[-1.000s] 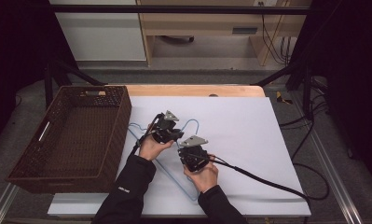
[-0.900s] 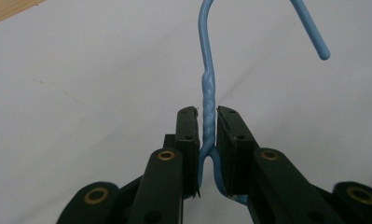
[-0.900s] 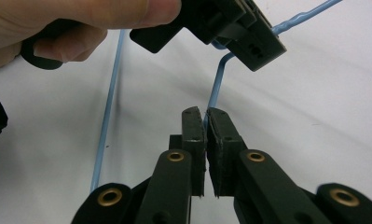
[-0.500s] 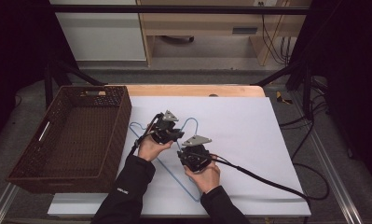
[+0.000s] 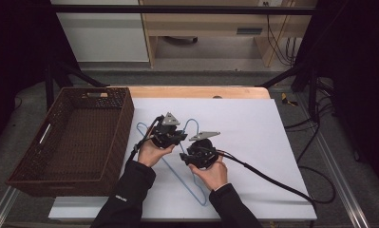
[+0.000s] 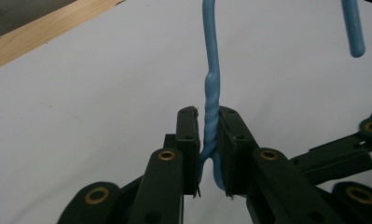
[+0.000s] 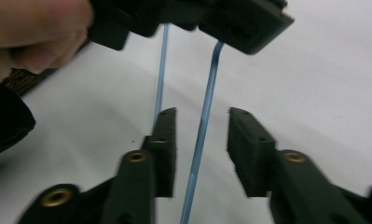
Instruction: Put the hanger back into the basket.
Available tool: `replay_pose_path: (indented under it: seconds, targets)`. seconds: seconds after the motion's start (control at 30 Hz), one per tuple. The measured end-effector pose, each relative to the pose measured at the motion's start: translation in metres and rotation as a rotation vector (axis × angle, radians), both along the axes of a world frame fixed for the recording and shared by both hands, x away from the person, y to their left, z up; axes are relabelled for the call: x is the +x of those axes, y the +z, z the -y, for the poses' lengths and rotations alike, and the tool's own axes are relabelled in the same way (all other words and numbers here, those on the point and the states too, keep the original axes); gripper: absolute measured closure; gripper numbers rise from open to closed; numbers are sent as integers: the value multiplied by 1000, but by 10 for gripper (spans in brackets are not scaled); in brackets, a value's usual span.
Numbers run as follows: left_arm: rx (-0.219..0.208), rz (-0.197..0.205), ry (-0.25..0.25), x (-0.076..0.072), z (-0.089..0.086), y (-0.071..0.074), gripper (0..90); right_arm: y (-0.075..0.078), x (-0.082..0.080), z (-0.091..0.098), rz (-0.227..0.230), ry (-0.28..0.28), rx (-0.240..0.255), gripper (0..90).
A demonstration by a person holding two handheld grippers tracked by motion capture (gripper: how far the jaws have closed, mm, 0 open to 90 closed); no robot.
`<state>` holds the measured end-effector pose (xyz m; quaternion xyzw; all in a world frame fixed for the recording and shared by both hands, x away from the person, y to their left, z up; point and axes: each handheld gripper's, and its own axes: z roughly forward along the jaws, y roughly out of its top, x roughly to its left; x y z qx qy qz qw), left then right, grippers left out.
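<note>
Hanger [image 5: 177,176]: blue wire, flat on the white table [image 5: 272,142], right of the basket [image 5: 73,137]. My left gripper [image 6: 208,149]: clenched on its twisted neck. My right gripper [image 7: 201,154]: released, jaws astride one arm.

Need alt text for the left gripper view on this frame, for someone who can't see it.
Two black jaws of the left gripper are closed on the twisted neck of a blue wire hanger, just below its hook. The hook rises to the top edge and its free end comes back in at upper right. Behind is a white tabletop, its wooden edge at upper left.
</note>
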<state>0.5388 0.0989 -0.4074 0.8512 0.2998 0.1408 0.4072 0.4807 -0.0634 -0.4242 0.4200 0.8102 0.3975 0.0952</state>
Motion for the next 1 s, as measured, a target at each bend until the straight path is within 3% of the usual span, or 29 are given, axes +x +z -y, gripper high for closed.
replay_pose_path:
  seconds: [0.17, 0.27, 0.47, 0.53, 0.7, 0.77, 0.87, 1.0]
  targets:
    - [3, 4, 1, 0, -1, -1, 794, -7, 3, -3, -49, 3, 13, 839]
    - [3, 1, 4, 0, -2, -1, 793, -7, 4, -3, -75, -22, 23, 864]
    - [-23, 7, 3, -2, -5, 2, 779, -4, 3, -2, -73, -60, 21, 884]
    - [-44, 15, 2, -6, -6, 8, 686, -2, 2, -1, -63, -68, 22, 884]
    - [-46, 77, -3, -18, -18, 32, 493, 8, 3, 7, -39, -67, -1, 884]
    - [-45, 99, -4, -25, -24, 42, 470, 13, 4, 12, -29, -56, -10, 884]
    - [-31, 135, -14, -35, -34, 55, 389, 24, 5, 26, -10, -16, -23, 884]
    - [-12, 155, -31, -45, -41, 61, 298, 38, 3, 41, 15, 65, -22, 883]
